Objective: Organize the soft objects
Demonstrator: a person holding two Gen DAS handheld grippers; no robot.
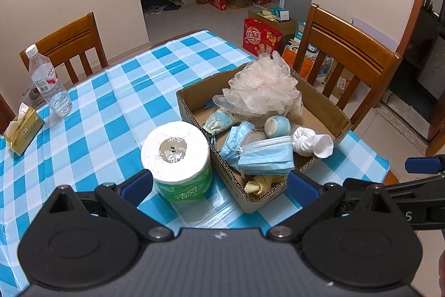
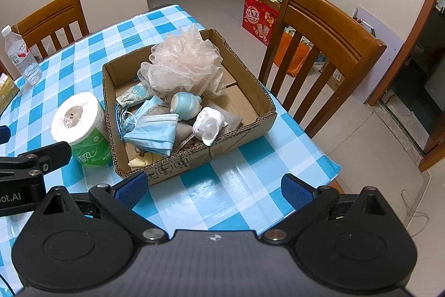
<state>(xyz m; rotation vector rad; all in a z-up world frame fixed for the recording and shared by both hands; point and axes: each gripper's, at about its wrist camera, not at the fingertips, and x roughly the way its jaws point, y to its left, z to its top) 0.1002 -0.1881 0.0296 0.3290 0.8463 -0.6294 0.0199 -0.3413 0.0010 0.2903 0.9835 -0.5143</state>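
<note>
Standing on a blue-and-white checked tablecloth [image 1: 116, 107], a shallow cardboard box [image 2: 250, 91] is seen holding the soft objects. At its far end a pale pink mesh bath pouf [image 2: 183, 63] is piled, with a small patterned pouch [image 2: 135, 95] just beside it on the left. Nearer the front, crumpled blue face masks [image 2: 151, 130] are heaped against a light blue rounded toy [image 2: 185, 105], and a bunched white cloth [image 2: 208, 125] is lodged to the right of them. A yellow cloth [image 1: 261, 183] is tucked into the box's near corner.

Outside the box, touching or just beside its left wall, a toilet paper roll [image 1: 178, 155] in a green wrapper is set upright on the table.

The left gripper [image 1: 219, 183] is held low over the near table edge, its blue-padded fingers spread wide, with the roll and the box's near corner framed between them; nothing is gripped. The right gripper [image 2: 214, 185] is likewise held with fingers spread wide and empty, in front of the box.

A water bottle [image 1: 47, 82] and a gold tissue pack [image 1: 22, 132] are placed well apart from the box, at the table's far left. Wooden chairs [image 2: 319, 52] are drawn up around the table.
</note>
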